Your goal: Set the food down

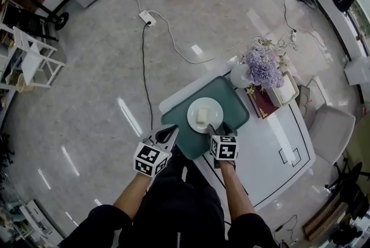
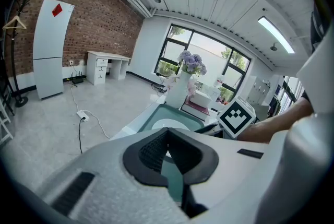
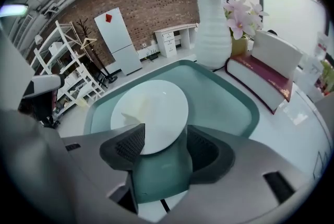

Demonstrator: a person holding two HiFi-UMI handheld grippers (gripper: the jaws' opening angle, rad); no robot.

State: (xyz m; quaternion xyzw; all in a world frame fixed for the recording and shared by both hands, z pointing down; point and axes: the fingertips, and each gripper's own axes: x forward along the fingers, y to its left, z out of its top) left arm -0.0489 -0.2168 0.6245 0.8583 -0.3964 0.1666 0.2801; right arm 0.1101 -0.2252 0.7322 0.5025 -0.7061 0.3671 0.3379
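Observation:
A pale block of food (image 1: 202,115) lies on a white plate (image 1: 193,108), which sits in a green tray (image 1: 228,96) on the white table. My right gripper (image 1: 219,127) hovers over the plate's near rim, open, nothing between its pads. In the right gripper view the plate (image 3: 156,108) and the faint yellowish food (image 3: 136,108) lie just beyond my right gripper (image 3: 164,147). My left gripper (image 1: 169,134) stays at the tray's near-left corner with its tips together and nothing in them. The left gripper view shows the left gripper (image 2: 167,134) pointing toward the plate (image 2: 169,125).
A white vase of purple flowers (image 1: 260,65) stands at the tray's far right corner, beside a dark red book (image 1: 263,103) and a white box (image 1: 284,92). A grey chair (image 1: 329,131) sits right of the table. A power strip and cable (image 1: 147,17) lie on the floor.

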